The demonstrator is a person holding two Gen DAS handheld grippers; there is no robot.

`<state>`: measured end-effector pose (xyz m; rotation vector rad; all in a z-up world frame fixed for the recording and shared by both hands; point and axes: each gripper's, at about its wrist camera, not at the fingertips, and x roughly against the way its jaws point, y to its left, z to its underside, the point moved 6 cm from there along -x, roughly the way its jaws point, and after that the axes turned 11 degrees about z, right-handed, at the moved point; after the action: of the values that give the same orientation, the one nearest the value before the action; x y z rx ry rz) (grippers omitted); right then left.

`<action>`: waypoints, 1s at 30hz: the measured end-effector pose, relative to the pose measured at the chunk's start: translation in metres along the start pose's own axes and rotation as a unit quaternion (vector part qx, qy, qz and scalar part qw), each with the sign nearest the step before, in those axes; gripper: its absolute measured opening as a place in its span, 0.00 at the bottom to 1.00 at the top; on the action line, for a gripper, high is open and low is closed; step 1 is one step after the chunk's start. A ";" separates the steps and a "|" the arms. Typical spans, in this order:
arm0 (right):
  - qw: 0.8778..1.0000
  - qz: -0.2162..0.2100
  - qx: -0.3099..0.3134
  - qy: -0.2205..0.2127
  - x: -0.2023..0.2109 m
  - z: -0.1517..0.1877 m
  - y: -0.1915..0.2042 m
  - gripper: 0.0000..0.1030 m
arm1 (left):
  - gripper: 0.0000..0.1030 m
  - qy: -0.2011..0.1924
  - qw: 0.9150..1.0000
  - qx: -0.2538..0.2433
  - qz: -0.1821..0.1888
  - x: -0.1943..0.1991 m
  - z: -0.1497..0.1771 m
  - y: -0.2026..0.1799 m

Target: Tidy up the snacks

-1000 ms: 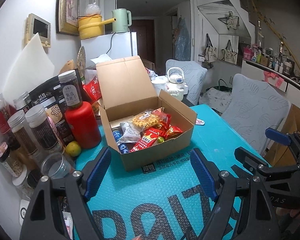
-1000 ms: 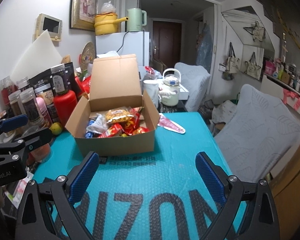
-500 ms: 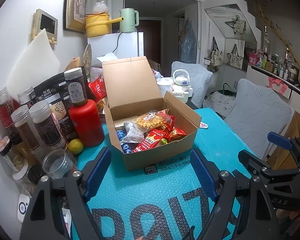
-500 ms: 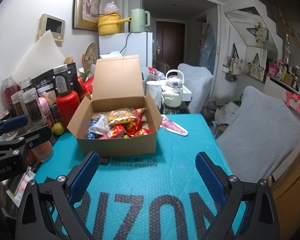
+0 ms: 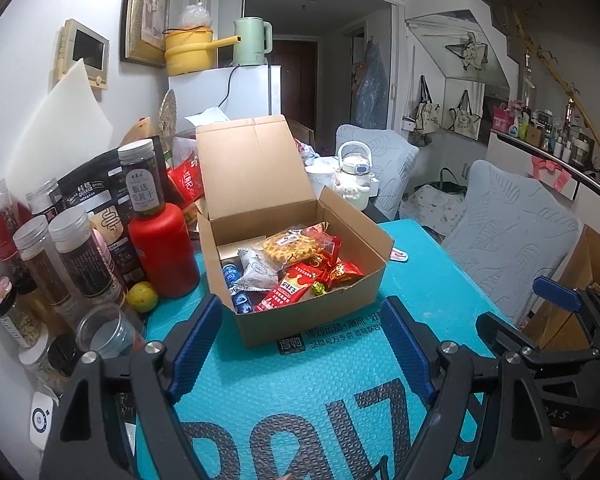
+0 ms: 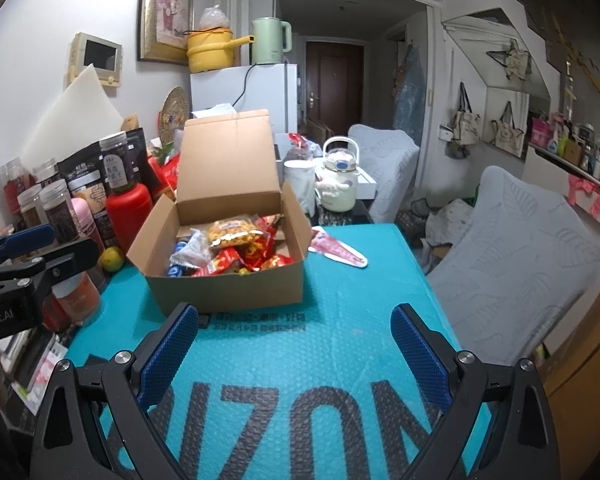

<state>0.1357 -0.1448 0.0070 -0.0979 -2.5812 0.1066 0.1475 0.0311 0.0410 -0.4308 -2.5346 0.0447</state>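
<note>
An open cardboard box [image 5: 320, 312] [image 6: 228, 292] stands on the teal bubble mat [image 5: 300, 392] [image 6: 340, 344], its lid upright. Inside lie several snack packets: a yellow biscuit pack [image 5: 290, 246] [image 6: 232, 232], a silver pouch [image 5: 256, 270], red wrappers [image 5: 288, 290] [image 6: 224, 260]. My left gripper [image 5: 300, 344] hovers open just in front of the box, nothing between its blue pads. My right gripper [image 6: 296, 348] is open too, short of the box and a little right of it. A pink flat packet [image 6: 338, 252] lies on the mat to the right of the box.
Jars [image 5: 80, 256], a red bottle [image 5: 164, 248] and a yellow-green fruit [image 5: 142, 297] crowd the left side by the wall. A white kettle-shaped jug [image 6: 338, 184] stands behind the box. Grey-covered chairs [image 6: 520, 248] line the mat's right edge.
The left wrist view has rolled slightly, so the box sits a touch more level. Both grippers stay where they were, still open.
</note>
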 end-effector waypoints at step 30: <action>1.000 -0.024 0.002 -0.019 0.011 -0.001 -0.001 0.95 | 0.79 -0.018 1.000 0.011 0.008 0.010 -0.003 0.000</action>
<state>0.1268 -0.1448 0.0142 -0.0322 -2.6195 0.0974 0.1415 0.0335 0.0492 -0.4466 -2.5643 0.0866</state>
